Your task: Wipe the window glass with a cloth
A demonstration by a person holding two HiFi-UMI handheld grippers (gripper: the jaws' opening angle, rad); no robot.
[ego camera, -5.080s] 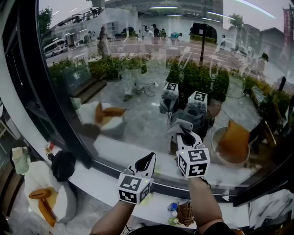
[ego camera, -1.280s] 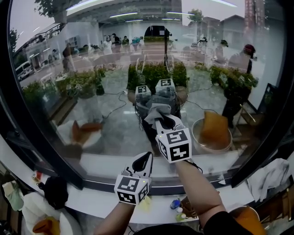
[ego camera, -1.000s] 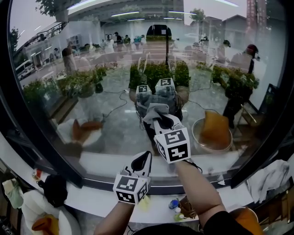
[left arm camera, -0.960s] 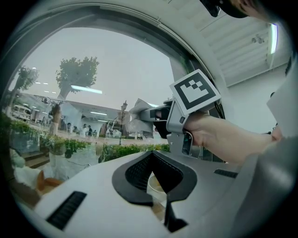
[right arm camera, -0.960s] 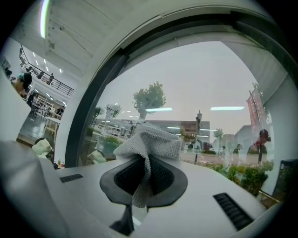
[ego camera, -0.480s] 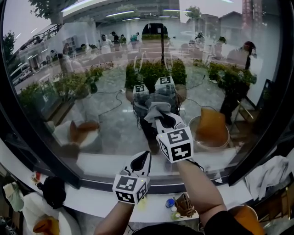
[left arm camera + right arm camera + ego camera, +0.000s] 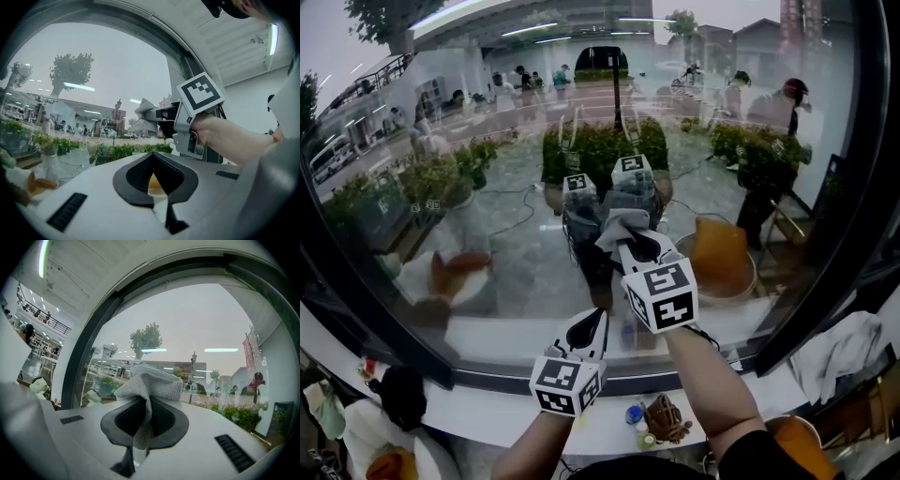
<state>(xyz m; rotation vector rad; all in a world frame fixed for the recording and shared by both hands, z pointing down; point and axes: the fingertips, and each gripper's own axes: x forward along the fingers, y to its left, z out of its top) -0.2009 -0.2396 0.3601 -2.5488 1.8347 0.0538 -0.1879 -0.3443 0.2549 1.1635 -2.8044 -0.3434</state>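
Grey cloth (image 7: 622,228) is up against the window glass (image 7: 469,187), higher than a few seconds back but barely shifting this last second. The right gripper (image 7: 639,247) is clamped on it, so I'd call the wipe mid-stroke, with plenty of pane to go. The left gripper (image 7: 590,330) hangs closed and empty by the sill (image 7: 487,401).

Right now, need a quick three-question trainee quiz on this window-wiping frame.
1. True or false: the right claw is shut on a cloth.
2. The left claw holds: A) a sponge, B) nothing, C) a bottle.
3. Fill in: in the head view, the claw raised higher is the ___ one.
Key: 1 true; 2 B; 3 right.
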